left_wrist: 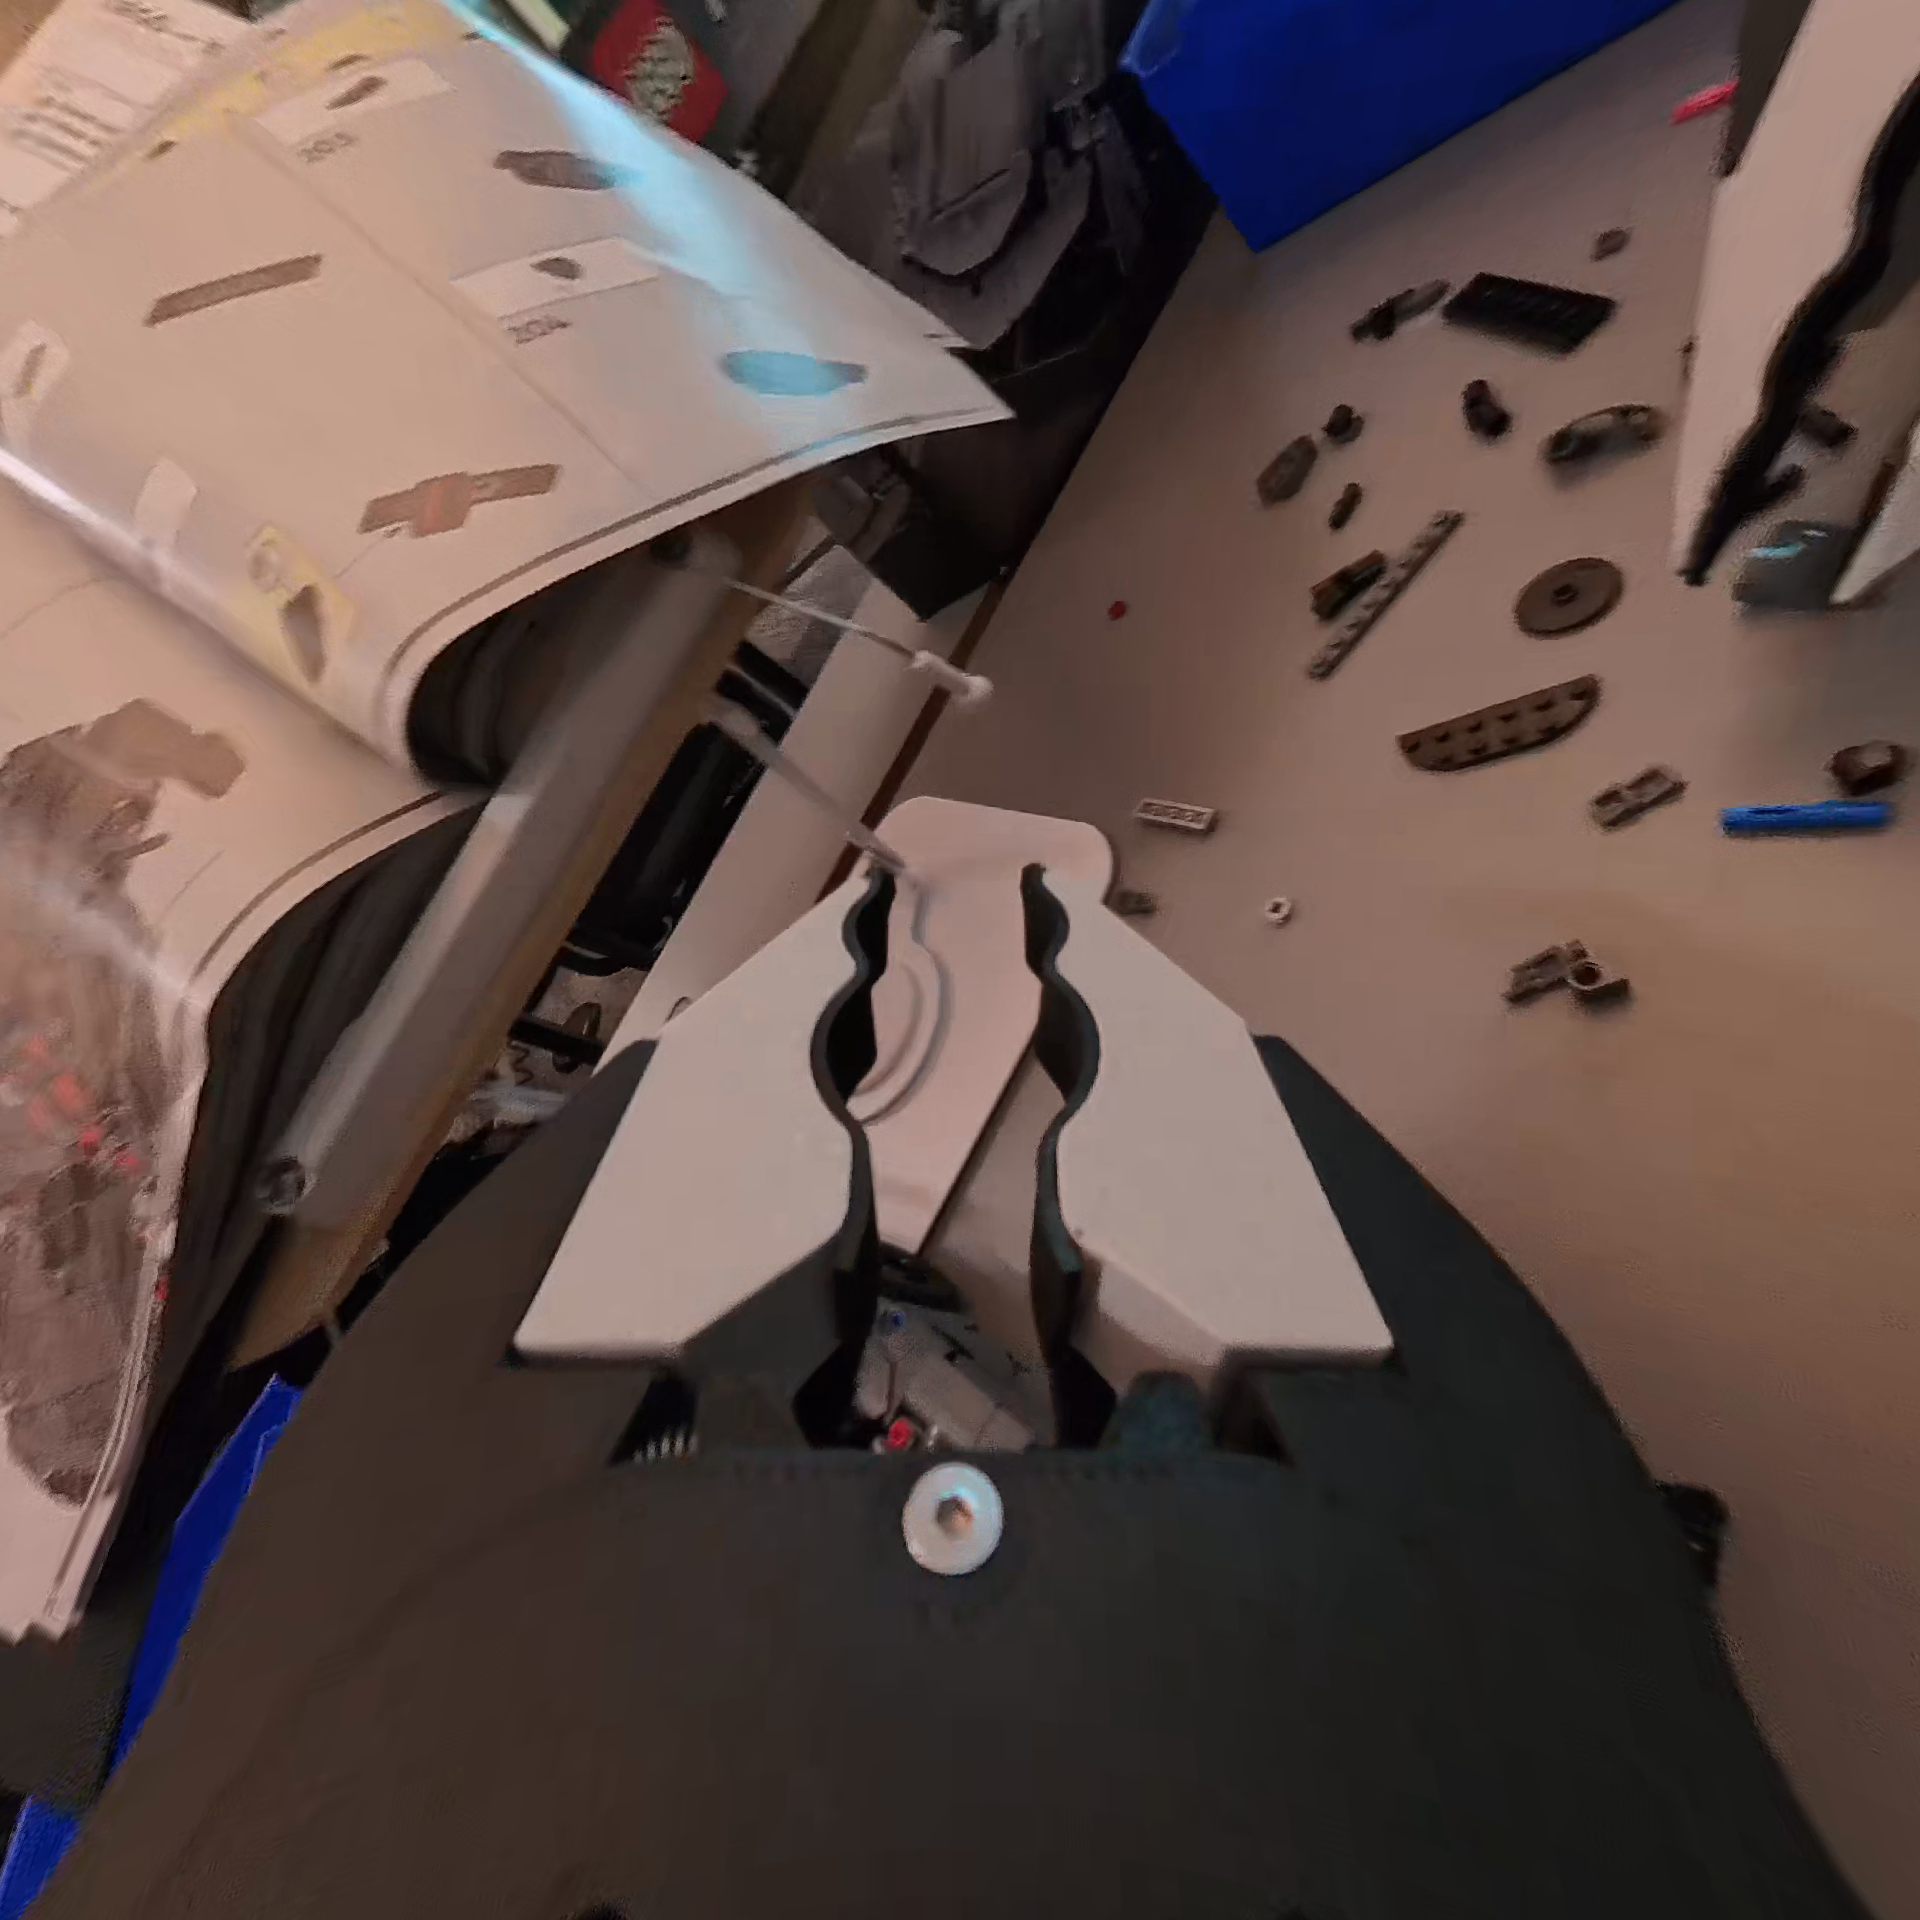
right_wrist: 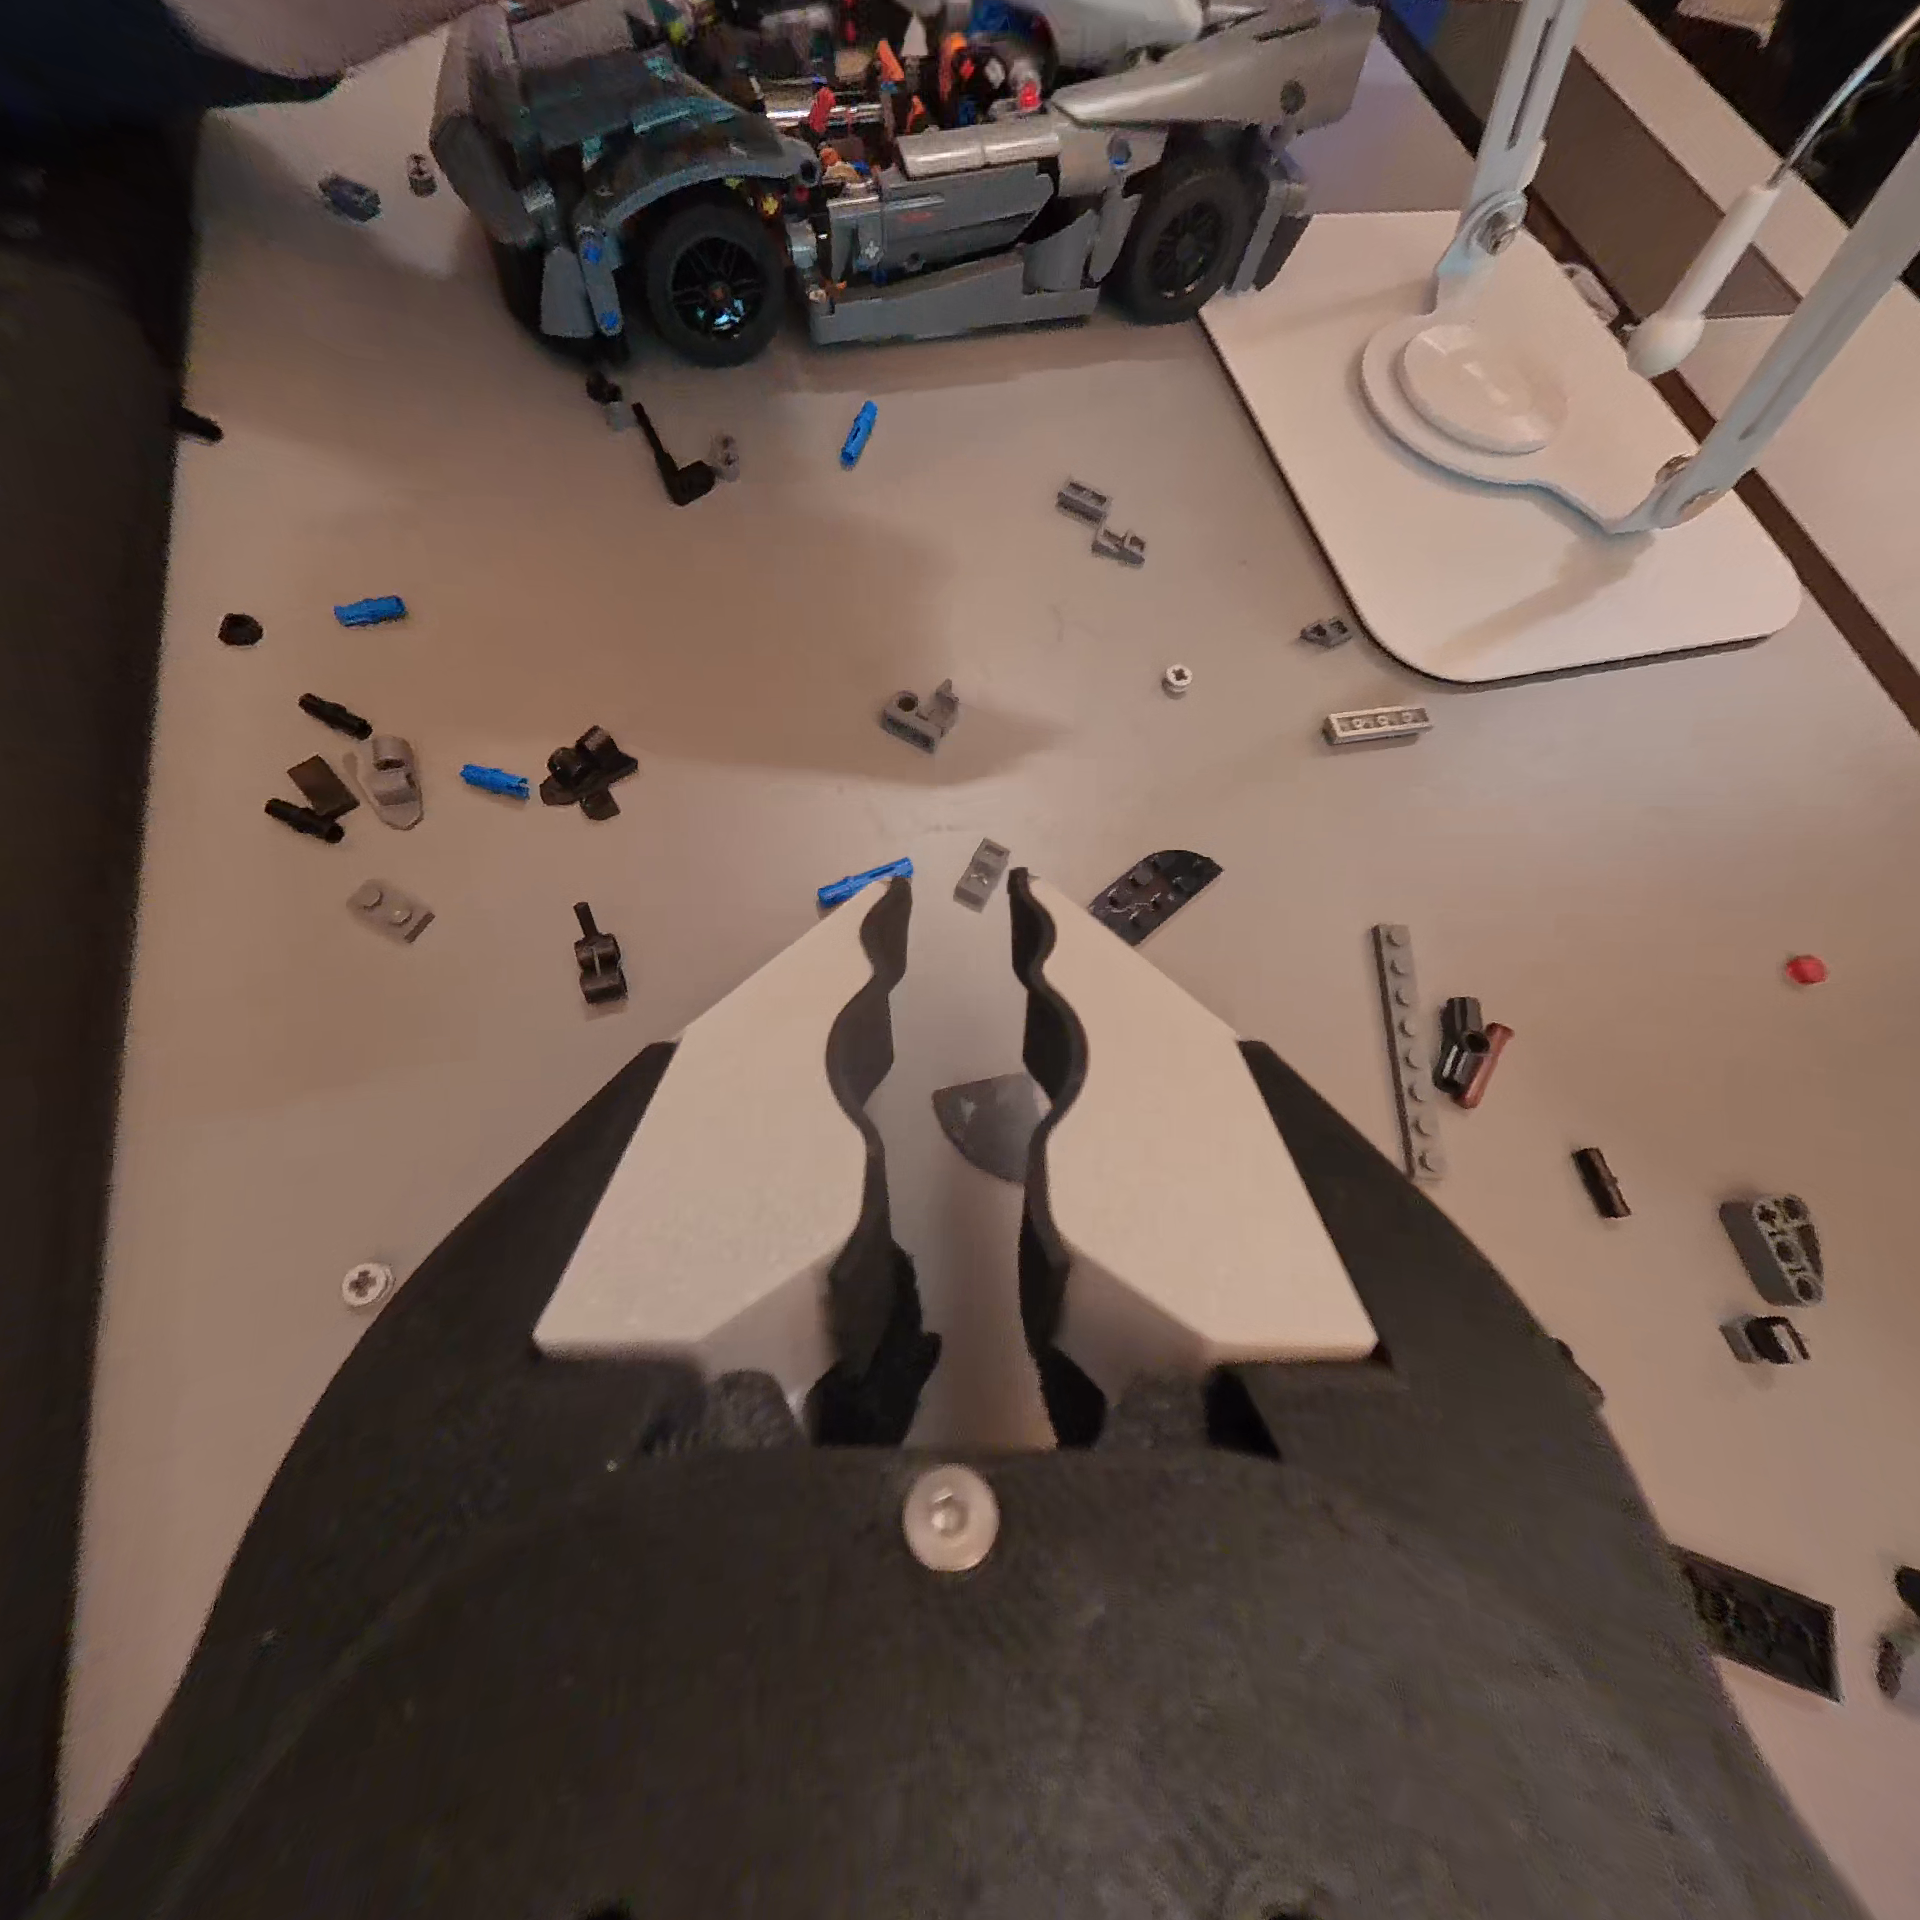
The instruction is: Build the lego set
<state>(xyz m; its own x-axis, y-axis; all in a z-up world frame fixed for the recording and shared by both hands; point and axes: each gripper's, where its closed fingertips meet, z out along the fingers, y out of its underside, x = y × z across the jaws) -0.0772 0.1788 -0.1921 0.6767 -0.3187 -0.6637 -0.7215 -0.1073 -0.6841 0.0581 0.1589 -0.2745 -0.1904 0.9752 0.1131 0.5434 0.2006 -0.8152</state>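
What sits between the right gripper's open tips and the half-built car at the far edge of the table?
Only loose pieces: right gripper points over a small grey plate, then a grey bracket. Beyond is bare table up to the car.

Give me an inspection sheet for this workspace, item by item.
Surface: pale table, lit unevenly, with shadows.
Job's things: part-built grey car at the far edge; loose pieces scattered, among them blue pins, a grey strip, a dark half-round plate and a red stud; open booklet propped up beside the table.
Clutter: white lamp base on the table.
Grippers: left gripper open, empty, off the table's edge; right gripper open, empty, above the pieces.
Cables: zip ties on a bracket; lamp cord.
Surroundings: blue bin; dark bags, blurred.
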